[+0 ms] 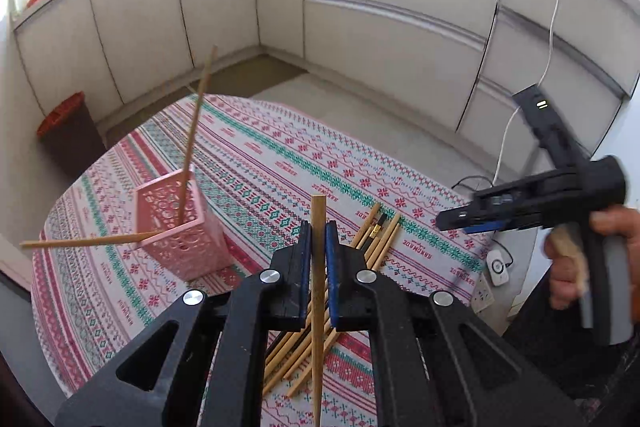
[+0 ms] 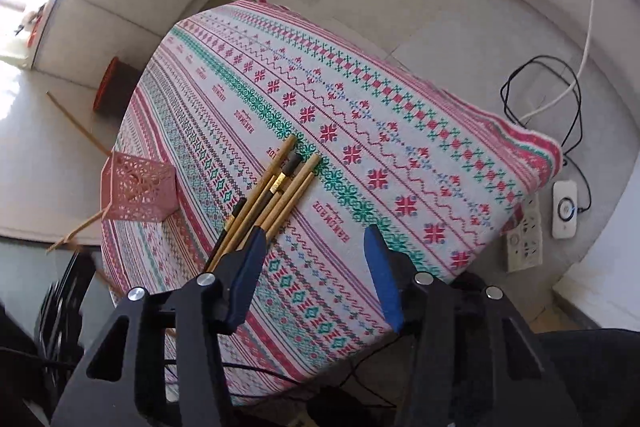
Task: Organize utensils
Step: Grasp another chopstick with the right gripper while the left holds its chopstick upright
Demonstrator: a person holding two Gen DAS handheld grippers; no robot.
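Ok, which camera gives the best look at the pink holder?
Left wrist: the pink holder stands near and sharp, two chopsticks leaning out. Right wrist shows it small at the table's left edge, slightly blurred.

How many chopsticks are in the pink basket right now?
2, both in the pink basket: one chopstick stands steeply upright, the other leans out low over its left rim. None seem hidden.

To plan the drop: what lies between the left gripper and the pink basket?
Only bare tablecloth, in the left wrist view; the left gripper holds a chopstick, the pink basket two.
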